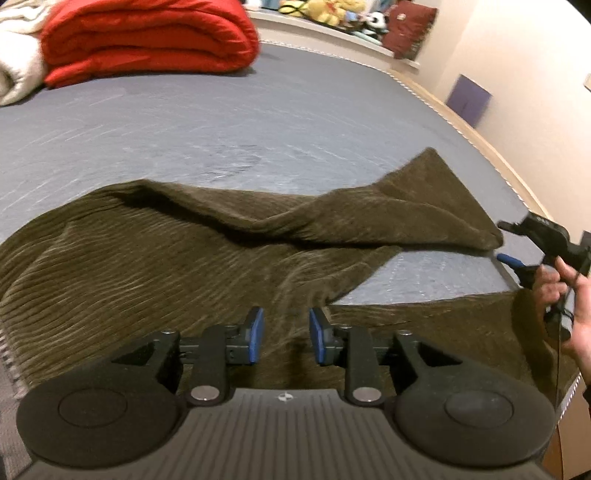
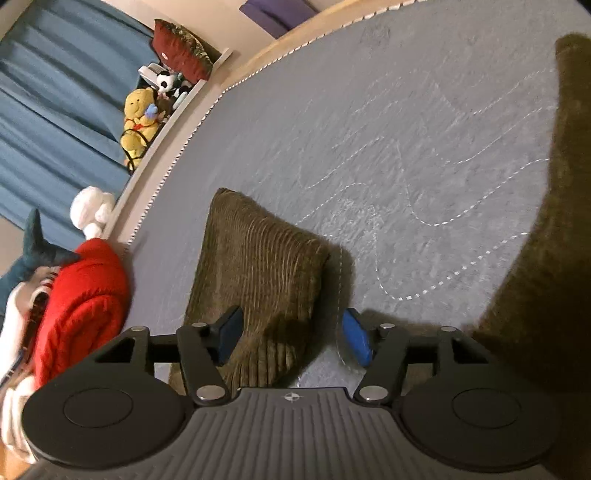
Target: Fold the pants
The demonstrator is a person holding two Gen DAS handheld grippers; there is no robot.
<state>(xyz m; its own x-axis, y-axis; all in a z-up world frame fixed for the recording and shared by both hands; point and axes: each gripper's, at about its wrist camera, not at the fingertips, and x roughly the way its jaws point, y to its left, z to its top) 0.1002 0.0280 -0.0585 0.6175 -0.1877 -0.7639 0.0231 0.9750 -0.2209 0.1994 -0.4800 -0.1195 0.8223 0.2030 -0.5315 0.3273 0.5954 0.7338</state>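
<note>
Olive-brown corduroy pants (image 1: 155,254) lie spread on the grey bed (image 1: 221,122), one leg (image 1: 424,206) stretching to the right, the other along the near edge (image 1: 443,321). My left gripper (image 1: 286,336) is open and empty just above the crotch area. My right gripper (image 2: 293,338) is open, its jaws wide on either side of a leg end (image 2: 258,266), not closed on it. It also shows in the left wrist view (image 1: 513,243), held by a hand beside the leg cuff. The other leg (image 2: 554,221) lies at the right.
A folded red duvet (image 1: 147,37) and a cream blanket (image 1: 18,70) sit at the bed's far left. A shelf with plush toys (image 2: 140,118) and a maroon cushion (image 1: 410,26) runs along the wall. The bed's edge (image 1: 480,147) is to the right.
</note>
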